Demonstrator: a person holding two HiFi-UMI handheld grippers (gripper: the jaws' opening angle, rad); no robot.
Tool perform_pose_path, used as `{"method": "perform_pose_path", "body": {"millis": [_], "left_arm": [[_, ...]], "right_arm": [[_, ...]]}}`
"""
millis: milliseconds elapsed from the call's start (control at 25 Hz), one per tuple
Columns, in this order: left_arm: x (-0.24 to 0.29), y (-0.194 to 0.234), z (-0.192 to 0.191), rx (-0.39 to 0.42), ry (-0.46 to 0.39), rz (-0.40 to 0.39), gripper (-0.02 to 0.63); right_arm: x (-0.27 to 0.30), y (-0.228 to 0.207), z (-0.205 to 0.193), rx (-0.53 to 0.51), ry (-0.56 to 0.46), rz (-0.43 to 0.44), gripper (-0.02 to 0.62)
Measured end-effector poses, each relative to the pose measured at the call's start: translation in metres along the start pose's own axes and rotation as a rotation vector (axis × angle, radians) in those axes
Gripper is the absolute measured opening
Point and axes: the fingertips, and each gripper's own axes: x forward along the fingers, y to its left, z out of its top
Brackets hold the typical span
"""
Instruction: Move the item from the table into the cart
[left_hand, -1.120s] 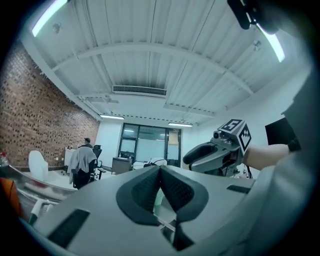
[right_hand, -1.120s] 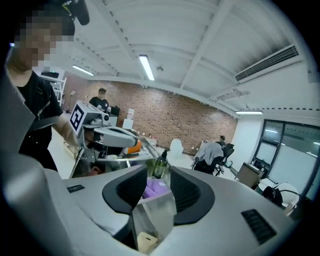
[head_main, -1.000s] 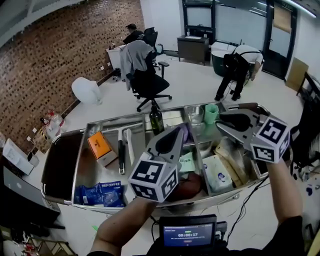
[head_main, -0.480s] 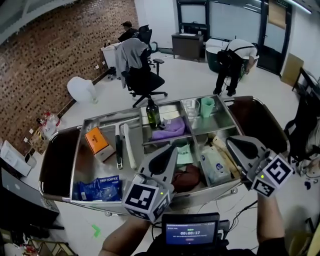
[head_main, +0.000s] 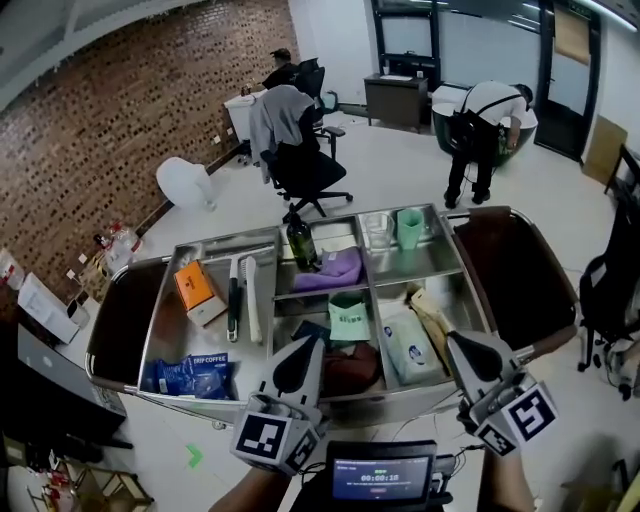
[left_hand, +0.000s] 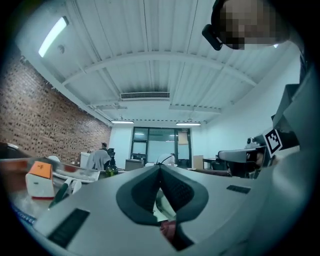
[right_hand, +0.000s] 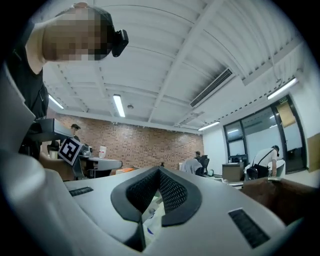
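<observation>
Two claws hang low at the near edge of the cart (head_main: 200, 243), both clenched on nothing. The left claw (head_main: 308, 345) has its jaws pressed together, its tip over the near middle compartment, just above a brown ball (head_main: 352, 370) and close to a green packet (head_main: 350, 318); its own view shows only slivers of pale green and reddish brown below the shut jaws. The right claw (head_main: 456, 341) is likewise shut tight. Its tip sits at the near right corner of the cart, just beside a wipes pack (head_main: 410, 347) and a tan package (head_main: 430, 315) in the right front compartment; white wrapping with blue print shows under its jaws, apart from them. Every loose item lies in the cart, and I cannot tell which one the task means. Further from the claws are a blue coffee pack (head_main: 190, 377), an orange box (head_main: 197, 290) and a brush (head_main: 250, 295) on the left. A bottle (head_main: 300, 240), a purple cloth (head_main: 333, 270), a glass (head_main: 379, 230) and a green cup (head_main: 409, 228) stand along the far side.
</observation>
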Motion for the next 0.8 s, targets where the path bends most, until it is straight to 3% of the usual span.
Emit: {"method": "perform_pose_path", "body": {"millis": [120,320,800], "left_arm": [[-0.005,0.001,-0.006,0.003,0.004,0.035,0.003],[-0.013,-0.005,-0.023,-0.022,0.036,0.016,0.003],[-0.015,-0.002,-0.015,-0.06,0.021,-0.038,0.003]], "right_arm": [[0.001,0.006,-0.012,0.042,-0.016,0.021,0.0],[-0.006,0.006,-0.017,0.037,-0.02,-0.012,0.0],[-0.002,0.015,-0.015,0.041,-0.014,-0.038,0.0]]}}
